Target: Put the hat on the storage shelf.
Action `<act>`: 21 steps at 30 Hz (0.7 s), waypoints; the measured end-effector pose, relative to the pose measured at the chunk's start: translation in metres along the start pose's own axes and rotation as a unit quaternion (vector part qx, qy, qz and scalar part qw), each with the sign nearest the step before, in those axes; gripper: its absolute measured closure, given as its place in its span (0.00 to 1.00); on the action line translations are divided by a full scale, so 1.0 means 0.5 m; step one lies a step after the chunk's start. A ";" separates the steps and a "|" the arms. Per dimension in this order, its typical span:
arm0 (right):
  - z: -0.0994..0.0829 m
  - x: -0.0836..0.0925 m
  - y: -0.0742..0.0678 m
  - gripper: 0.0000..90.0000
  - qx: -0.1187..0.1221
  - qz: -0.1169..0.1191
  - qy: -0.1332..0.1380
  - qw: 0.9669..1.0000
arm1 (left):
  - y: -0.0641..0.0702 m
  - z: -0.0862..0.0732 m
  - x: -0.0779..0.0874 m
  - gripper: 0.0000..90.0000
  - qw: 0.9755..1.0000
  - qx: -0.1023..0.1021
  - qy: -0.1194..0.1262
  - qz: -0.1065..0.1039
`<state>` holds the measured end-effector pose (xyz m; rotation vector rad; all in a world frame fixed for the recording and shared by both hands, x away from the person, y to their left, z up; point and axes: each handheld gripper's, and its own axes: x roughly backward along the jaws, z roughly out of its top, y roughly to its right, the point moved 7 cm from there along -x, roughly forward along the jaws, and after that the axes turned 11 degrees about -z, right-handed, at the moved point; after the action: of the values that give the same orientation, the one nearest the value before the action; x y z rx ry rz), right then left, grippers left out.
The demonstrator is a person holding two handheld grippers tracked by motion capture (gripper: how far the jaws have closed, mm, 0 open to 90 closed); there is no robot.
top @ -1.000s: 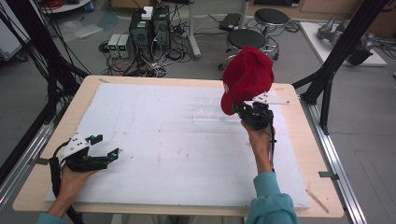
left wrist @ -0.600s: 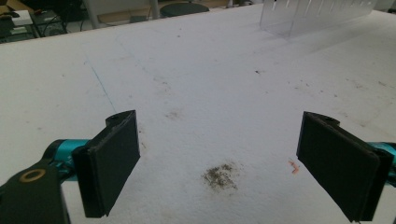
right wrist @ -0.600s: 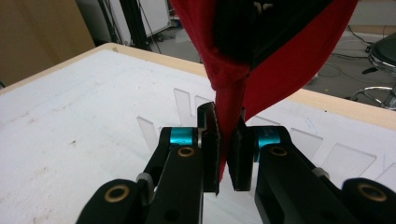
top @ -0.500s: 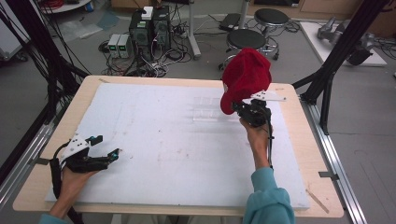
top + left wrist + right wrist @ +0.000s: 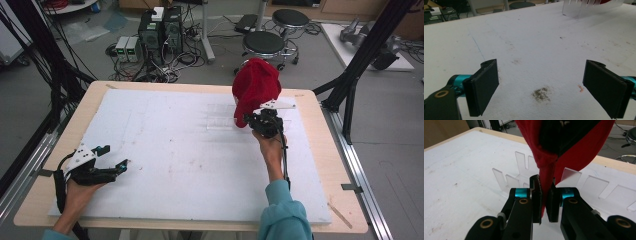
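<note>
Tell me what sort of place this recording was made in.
Most likely a research lab or workshop. A black frame surrounds the wooden table, computer towers sit amid tangled cables on the floor, and round stools stand behind. The right tool holds up a red cap.

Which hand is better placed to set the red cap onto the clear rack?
Right. The right tool already grips the red cap beside the clear rack. The left tool rests open, far off.
</note>
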<state>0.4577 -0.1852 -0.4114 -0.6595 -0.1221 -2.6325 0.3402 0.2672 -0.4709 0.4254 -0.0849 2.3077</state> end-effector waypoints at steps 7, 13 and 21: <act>-0.009 0.003 -0.003 0.94 0.017 -0.012 -0.019 1.000 | -0.001 0.000 0.001 0.15 1.000 0.001 0.001 0.004; -0.007 0.010 -0.009 0.82 0.031 -0.043 -0.023 0.998 | 0.001 0.000 0.001 0.15 1.000 -0.004 0.002 0.005; -0.018 0.044 -0.007 0.48 0.027 -0.048 -0.015 0.998 | 0.001 0.001 0.003 0.15 1.000 -0.003 0.007 0.005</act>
<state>0.4348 -0.1919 -0.4088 -0.6909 -0.2375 -2.7015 0.3392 0.2679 -0.4700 0.4065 -0.0874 2.3187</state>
